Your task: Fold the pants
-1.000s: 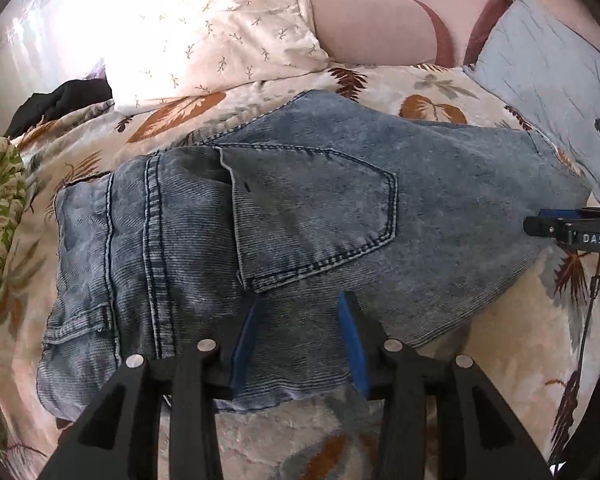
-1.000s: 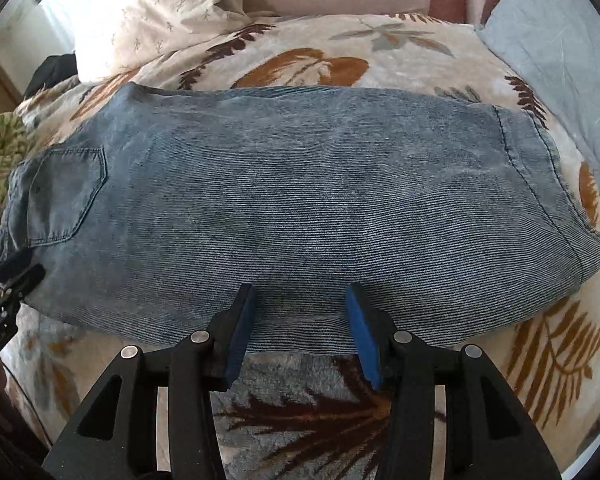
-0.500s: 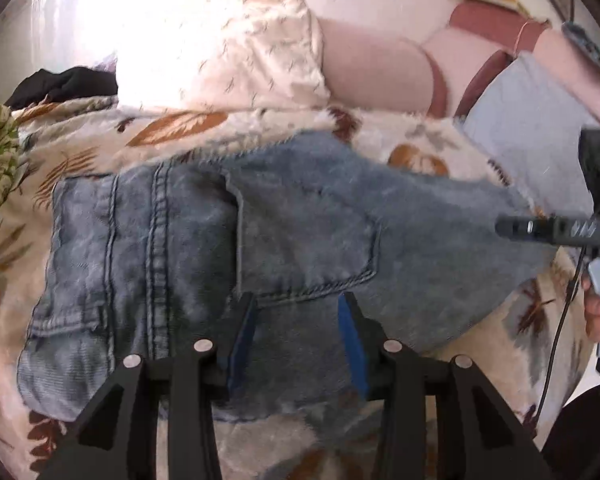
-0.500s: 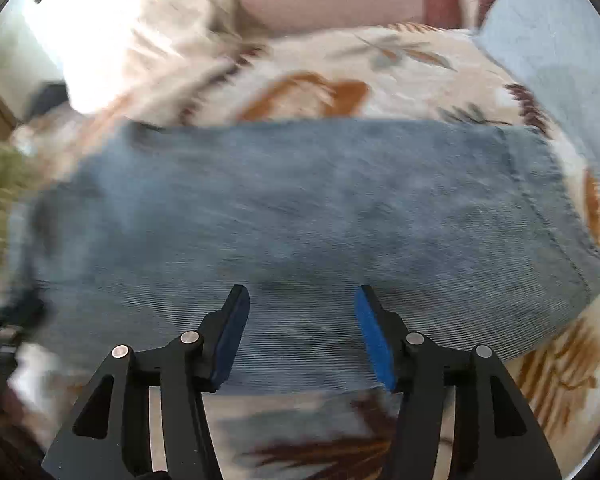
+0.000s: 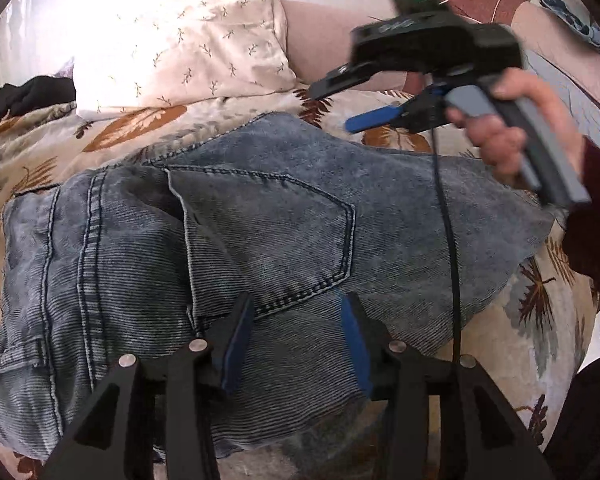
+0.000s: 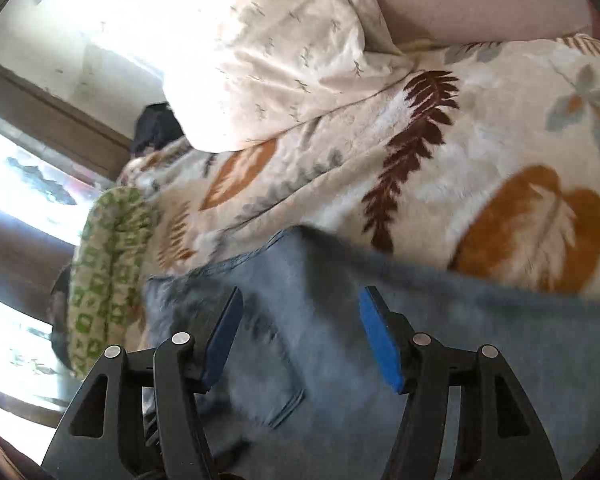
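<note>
Folded jeans (image 5: pixel 284 248) were laid on leaf-print blanket (image 6: pixel 440 152); left gripper (image 5: pixel 296 340) and right gripper (image 6: pixel 300 336) fingers were held apart, the right's just widened, nothing clamped.

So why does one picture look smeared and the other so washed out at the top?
Right wrist view: the jeans and leaf-print blanket are streaked by motion blur, and window light whites out the pillow. Left wrist view: the jeans are sharp, but glare bleaches the pillow's upper left, and only the right gripper is blurred. Both views bulge from the fisheye lens.
</note>
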Demonstrator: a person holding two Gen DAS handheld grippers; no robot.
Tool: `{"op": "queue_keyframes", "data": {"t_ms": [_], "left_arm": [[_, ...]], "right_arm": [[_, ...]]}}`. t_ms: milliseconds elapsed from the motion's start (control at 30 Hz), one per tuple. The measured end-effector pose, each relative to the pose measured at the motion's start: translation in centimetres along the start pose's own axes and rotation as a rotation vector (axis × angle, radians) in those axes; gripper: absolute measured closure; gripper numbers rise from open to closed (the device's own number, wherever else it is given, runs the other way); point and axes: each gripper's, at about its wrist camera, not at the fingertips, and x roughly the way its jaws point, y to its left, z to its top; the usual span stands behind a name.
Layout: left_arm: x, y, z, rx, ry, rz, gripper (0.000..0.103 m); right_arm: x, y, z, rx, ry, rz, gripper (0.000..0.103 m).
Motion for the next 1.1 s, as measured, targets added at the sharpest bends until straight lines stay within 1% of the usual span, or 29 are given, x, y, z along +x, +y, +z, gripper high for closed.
{"op": "queue_keyframes", "data": {"t_ms": [33,100,167,233,367,467,500,533,567,633,667,800,833,867,933,967,1000,1033,1067,1100], "left_arm": [[0.0,0.1,0.0,-0.004,0.002,-0.007,0.055],[0.0,0.3,-0.1,-0.012,0.005,-0.013,0.055],[0.1,0.5,-0.1,-0.010,0.006,-0.014,0.054],[0.2,0.4,-0.2,-0.002,0.005,-0.010,0.053],[0.3,0.2,-0.3,0.009,0.002,-0.003,0.051],[0.4,0.2,-0.3,0.020,-0.002,0.005,0.050],[0.4,0.2,-0.3,0.022,-0.003,0.006,0.050],[0.4,0.2,-0.3,0.023,-0.004,0.006,0.050],[0.5,0.2,-0.3,0.022,-0.004,0.006,0.050],[0.4,0.2,-0.3,0.019,-0.004,0.007,0.050],[0.4,0.2,-0.3,0.017,-0.005,0.006,0.050],[0.3,0.4,-0.3,0.006,-0.004,0.002,0.050],[0.3,0.4,-0.3,0.006,-0.004,0.001,0.050],[0.2,0.5,-0.3,0.006,-0.004,-0.002,0.050],[0.2,0.5,-0.4,0.008,-0.002,-0.005,0.050],[0.2,0.4,-0.4,0.009,-0.001,-0.004,0.050],[0.2,0.4,-0.4,0.011,0.000,-0.002,0.050],[0.2,0.3,-0.4,0.012,0.000,0.000,0.050],[0.2,0.3,-0.4,0.013,0.000,0.002,0.049],[0.1,0.3,-0.5,0.016,0.000,0.004,0.050]], "right_arm": [[0.7,-0.5,0.5,0.006,0.029,0.004,0.045],[2.0,-1.1,1.2,-0.008,0.074,-0.015,0.049],[2.7,-1.4,1.5,-0.024,0.114,-0.021,0.054],[3.3,-1.7,1.7,-0.033,0.149,-0.027,0.055],[4.4,-1.6,1.6,-0.068,0.226,-0.014,0.057],[4.7,-1.0,1.5,-0.095,0.235,-0.026,0.059],[4.7,-1.0,1.5,-0.105,0.232,-0.041,0.072],[4.8,-1.0,1.5,-0.110,0.232,-0.063,0.087],[4.8,-1.1,1.3,-0.110,0.233,-0.089,0.091],[4.4,-1.0,1.1,-0.120,0.203,-0.111,0.095],[4.1,-0.8,0.9,-0.128,0.176,-0.140,0.095],[3.2,0.1,1.1,-0.127,0.081,-0.210,0.097],[3.1,0.4,1.4,-0.126,0.062,-0.218,0.097],[3.2,0.7,1.6,-0.120,0.056,-0.206,0.097],[3.4,1.2,1.9,-0.119,0.067,-0.191,0.097],[3.4,1.4,1.9,-0.122,0.072,-0.199,0.097],[3.2,1.4,1.9,-0.126,0.074,-0.210,0.094],[2.9,1.3,1.9,-0.124,0.083,-0.197,0.092],[2.7,0.9,1.9,-0.112,0.110,-0.156,0.089],[2.7,0.8,1.9,-0.103,0.128,-0.134,0.081]]}}
